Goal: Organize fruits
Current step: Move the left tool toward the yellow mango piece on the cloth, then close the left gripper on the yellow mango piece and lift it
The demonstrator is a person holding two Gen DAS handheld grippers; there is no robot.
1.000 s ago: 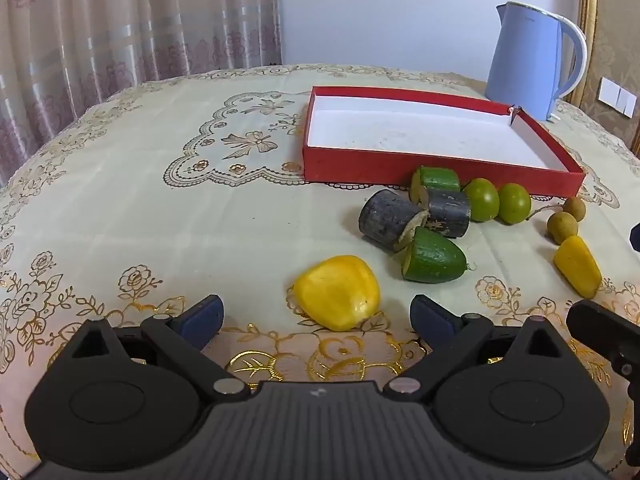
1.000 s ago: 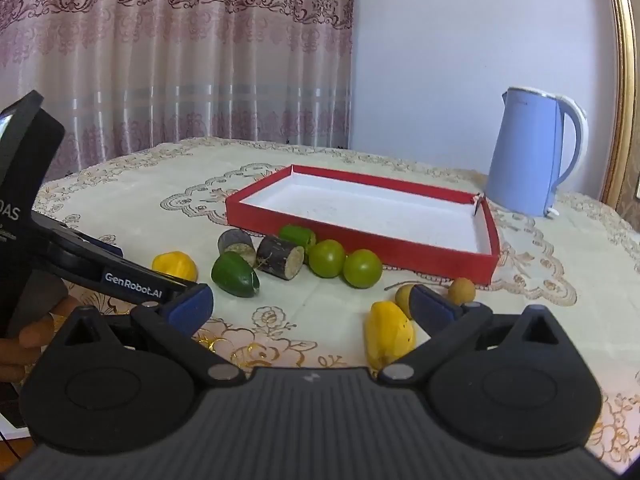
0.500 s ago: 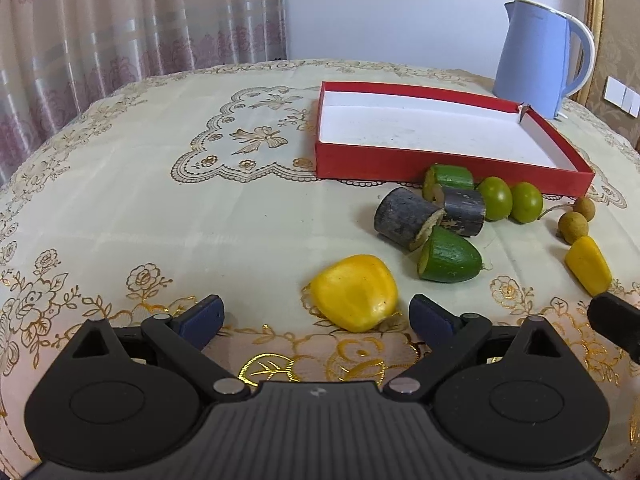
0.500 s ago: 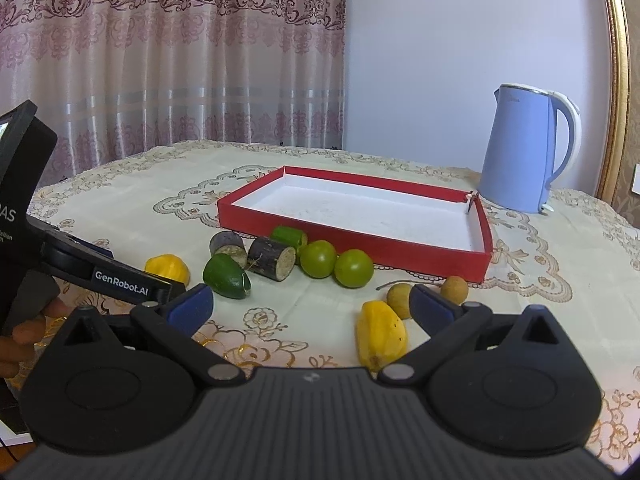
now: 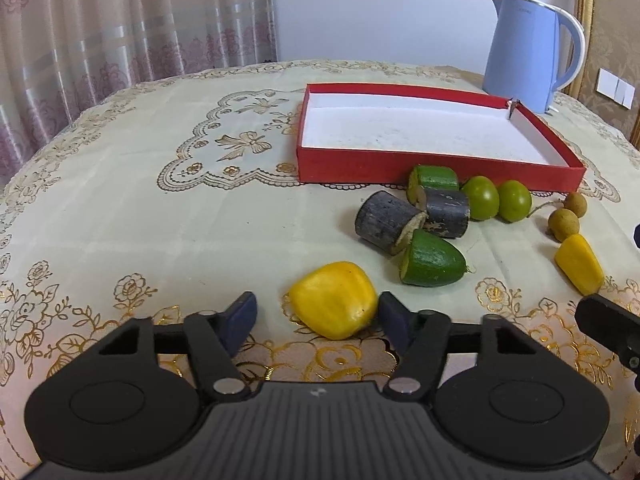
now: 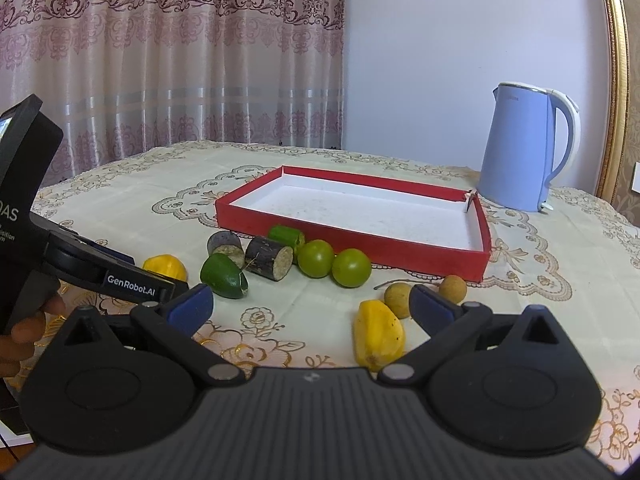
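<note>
A red tray (image 5: 400, 168) with a white floor stands empty on the table; it also shows in the right wrist view (image 6: 420, 254). In front of it lie two dark cane pieces (image 5: 386, 222), two green cut pieces (image 5: 432, 260), two green round fruits (image 5: 498, 200), two brown longans (image 5: 564, 220) and two yellow pieces. My left gripper (image 5: 318, 316) is open, its fingers on either side of one yellow piece (image 5: 334, 300), the right pad close to it. My right gripper (image 6: 310, 306) is open, with the other yellow piece (image 6: 378, 334) just inside its right finger.
A light blue kettle (image 5: 528, 52) stands behind the tray at the right. The table wears a cream embroidered cloth (image 5: 160, 208). Pink curtains hang behind at the left. The left gripper's body (image 6: 80, 264) sits at the left of the right wrist view.
My left gripper has moved forward so the yellow piece now lies between its fingers, and the fingers have narrowed around it. My right gripper has risen slightly.
</note>
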